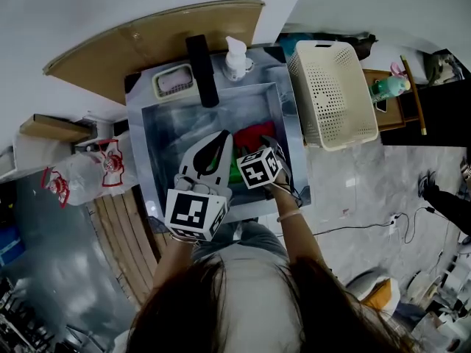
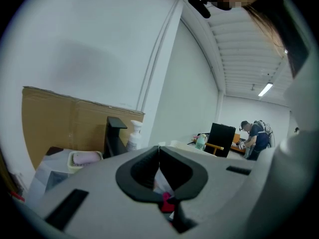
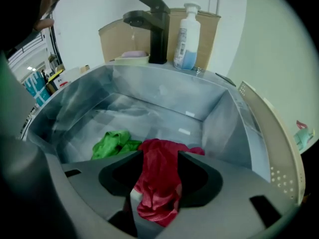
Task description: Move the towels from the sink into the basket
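Sink's [image 3: 164, 96] green towel [image 3: 115, 143]: plain in right gripper view, maybe glimpsed overhead

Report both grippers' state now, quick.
Left gripper: closed, fingers together, nothing seen held.
Right gripper: open, red towel between the fingers, not clamped.

A crumpled red towel [image 3: 158, 183] lies heaped in the steel sink [image 3: 164, 91], toward the basin's near right side. A smaller, wadded green towel [image 3: 113, 143] sits just beside it on the left. The cream, perforated plastic basket [image 1: 331, 94] stands upright on the floor, close against the sink's right side.
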The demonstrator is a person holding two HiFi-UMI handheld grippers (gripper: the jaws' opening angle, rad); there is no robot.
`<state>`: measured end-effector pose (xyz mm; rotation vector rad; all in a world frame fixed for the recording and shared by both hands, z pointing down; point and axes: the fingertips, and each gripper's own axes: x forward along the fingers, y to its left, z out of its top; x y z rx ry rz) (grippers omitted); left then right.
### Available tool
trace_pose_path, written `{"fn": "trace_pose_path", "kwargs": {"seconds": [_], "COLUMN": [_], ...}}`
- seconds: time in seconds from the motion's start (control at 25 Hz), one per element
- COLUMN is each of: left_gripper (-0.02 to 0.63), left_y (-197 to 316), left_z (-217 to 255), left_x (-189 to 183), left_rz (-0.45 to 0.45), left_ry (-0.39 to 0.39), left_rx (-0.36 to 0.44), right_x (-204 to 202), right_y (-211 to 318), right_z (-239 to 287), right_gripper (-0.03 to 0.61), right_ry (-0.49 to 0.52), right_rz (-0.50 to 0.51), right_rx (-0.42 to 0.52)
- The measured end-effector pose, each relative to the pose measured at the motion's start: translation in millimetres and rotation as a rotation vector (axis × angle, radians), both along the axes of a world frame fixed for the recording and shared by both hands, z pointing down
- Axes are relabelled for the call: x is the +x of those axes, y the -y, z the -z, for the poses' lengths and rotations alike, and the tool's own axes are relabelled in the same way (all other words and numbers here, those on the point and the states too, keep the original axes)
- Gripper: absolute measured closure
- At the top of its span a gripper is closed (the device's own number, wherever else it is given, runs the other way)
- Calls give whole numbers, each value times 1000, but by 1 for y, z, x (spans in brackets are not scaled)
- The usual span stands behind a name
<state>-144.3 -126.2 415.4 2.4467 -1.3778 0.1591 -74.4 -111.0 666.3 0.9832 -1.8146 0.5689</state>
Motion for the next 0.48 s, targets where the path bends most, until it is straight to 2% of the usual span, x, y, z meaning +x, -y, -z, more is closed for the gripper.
{"fn": "trace_pose_path", "kwargs": {"seconds": [0.48], "left_gripper": [604], "left_y": [10], "left_z": [-24], "left_x": [-5], "left_rz": [-15], "left_ry": [-3], "left_rx": [-49], "right_x": [5], "right_y": [1], "right_z": [-52], "right_gripper": [350], "right_ry": [-56], "right_rz": [-23], "right_rx": [-124]}}
